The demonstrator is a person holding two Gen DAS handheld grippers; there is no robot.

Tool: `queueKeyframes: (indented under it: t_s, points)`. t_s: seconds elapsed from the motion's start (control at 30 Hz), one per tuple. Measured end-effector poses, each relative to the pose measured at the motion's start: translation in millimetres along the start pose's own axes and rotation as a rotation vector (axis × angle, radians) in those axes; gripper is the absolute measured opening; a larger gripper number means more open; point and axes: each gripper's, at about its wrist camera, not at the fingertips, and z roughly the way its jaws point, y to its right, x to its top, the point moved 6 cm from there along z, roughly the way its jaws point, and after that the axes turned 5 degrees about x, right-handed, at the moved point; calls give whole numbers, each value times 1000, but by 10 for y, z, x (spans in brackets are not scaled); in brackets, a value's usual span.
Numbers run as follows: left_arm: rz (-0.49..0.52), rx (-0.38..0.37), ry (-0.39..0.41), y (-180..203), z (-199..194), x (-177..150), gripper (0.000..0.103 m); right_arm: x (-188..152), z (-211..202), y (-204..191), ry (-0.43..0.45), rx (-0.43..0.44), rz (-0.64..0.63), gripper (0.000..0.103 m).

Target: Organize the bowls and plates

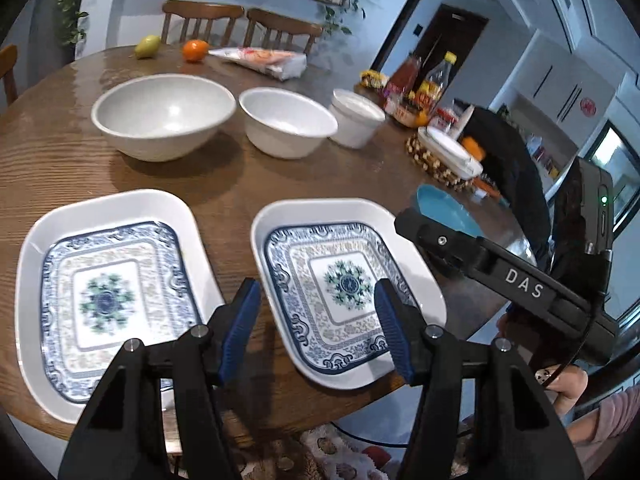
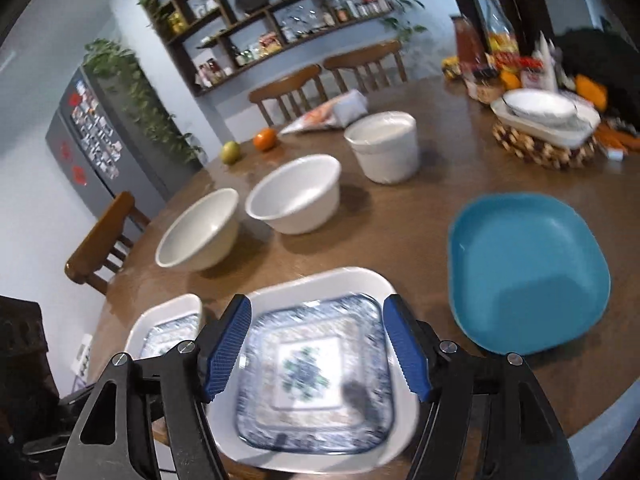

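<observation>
1. Round wooden table (image 1: 224,184) carries two patterned plates (image 1: 112,296) (image 1: 344,288) side by side at the near edge, bowls (image 1: 164,116) (image 1: 288,122) in a row behind.
2. Left gripper (image 1: 316,320) hovers spread, empty, over the right plate.
3. Right gripper (image 2: 316,348) hangs apart over the same plate, likely to stack it; blue plate (image 2: 528,272) lies beside.

Two rectangular white plates with blue floral centres are laid flat side by side along the lower edge of the left wrist view: left plate (image 1: 108,300), right plate (image 1: 344,288). Three white bowls are set upright in a row across the middle: large bowl (image 1: 164,116), medium bowl (image 1: 288,122), small deep bowl (image 1: 356,118). A blue plate (image 2: 528,272) is seen at the right of the right wrist view
</observation>
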Motion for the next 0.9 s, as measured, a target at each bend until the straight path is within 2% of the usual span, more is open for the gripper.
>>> queueKeyframes:
  t_s: [0.13, 0.23, 0.3, 0.4, 0.7, 0.77, 0.9]
  points:
    - [-5, 8, -33, 9, 117, -28, 57, -55, 38, 135, 1, -43, 4, 68]
    - [-8, 18, -30, 11, 136, -14, 57, -81, 51, 203, 10, -62, -7, 52]
    - [-10, 21, -32, 10, 141, -14, 57, -97, 88, 223, 3, -66, -9, 47]
    - [-2, 26, -38, 11, 169, -15, 57, -118, 129, 248, -1, -86, -11, 47]
    - [-2, 44, -40, 26, 240, -5, 57, -168, 199, 271, -18, -52, 12, 47]
    - [-2, 56, -29, 6, 220, 4, 56, -176, 218, 234, -22, -24, 13, 47]
    - [-1, 93, -14, -52, 211, 13, 56, -191, 256, 158, -20, -32, -11, 47]
